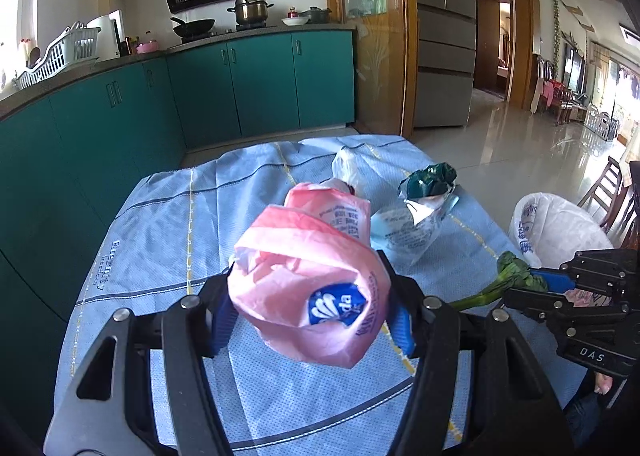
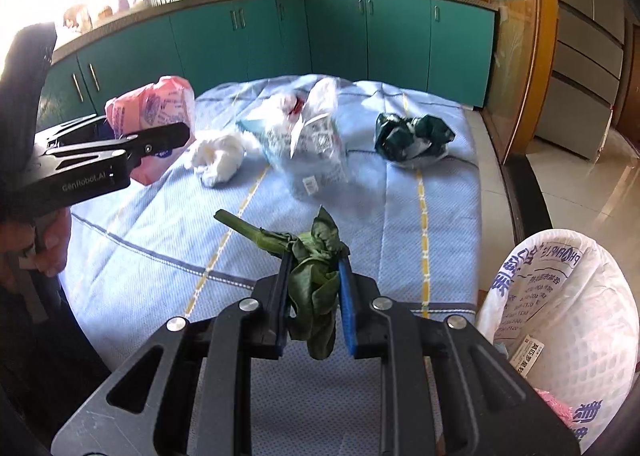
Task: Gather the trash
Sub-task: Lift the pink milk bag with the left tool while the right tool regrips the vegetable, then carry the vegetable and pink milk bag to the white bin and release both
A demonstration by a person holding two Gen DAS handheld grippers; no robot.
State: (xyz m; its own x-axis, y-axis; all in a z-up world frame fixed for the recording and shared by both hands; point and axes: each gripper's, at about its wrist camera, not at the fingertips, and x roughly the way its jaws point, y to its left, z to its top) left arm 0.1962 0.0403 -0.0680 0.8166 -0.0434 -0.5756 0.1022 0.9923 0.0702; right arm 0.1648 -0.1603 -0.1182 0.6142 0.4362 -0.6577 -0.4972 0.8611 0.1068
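My left gripper [image 1: 310, 312] is shut on a crumpled pink plastic wrapper [image 1: 308, 284] and holds it above the blue tablecloth [image 1: 160, 240]; it shows at the left of the right wrist view [image 2: 152, 120]. My right gripper [image 2: 314, 296] is shut on a wilted green vegetable leaf [image 2: 312, 288] with its stalk pointing left; it also shows in the left wrist view [image 1: 516, 272]. A white bin lined with a printed bag [image 2: 560, 320] stands off the table's right edge. On the cloth lie a clear printed bag [image 2: 308, 144], a white tissue wad [image 2: 216, 156] and a dark green wrapper [image 2: 412, 136].
Teal kitchen cabinets [image 2: 360, 40] and a counter with pots stand behind the table. A glass door with a wooden frame [image 2: 516, 56] and a fridge are at the right. Chairs [image 1: 608, 192] stand beyond the bin [image 1: 556, 228].
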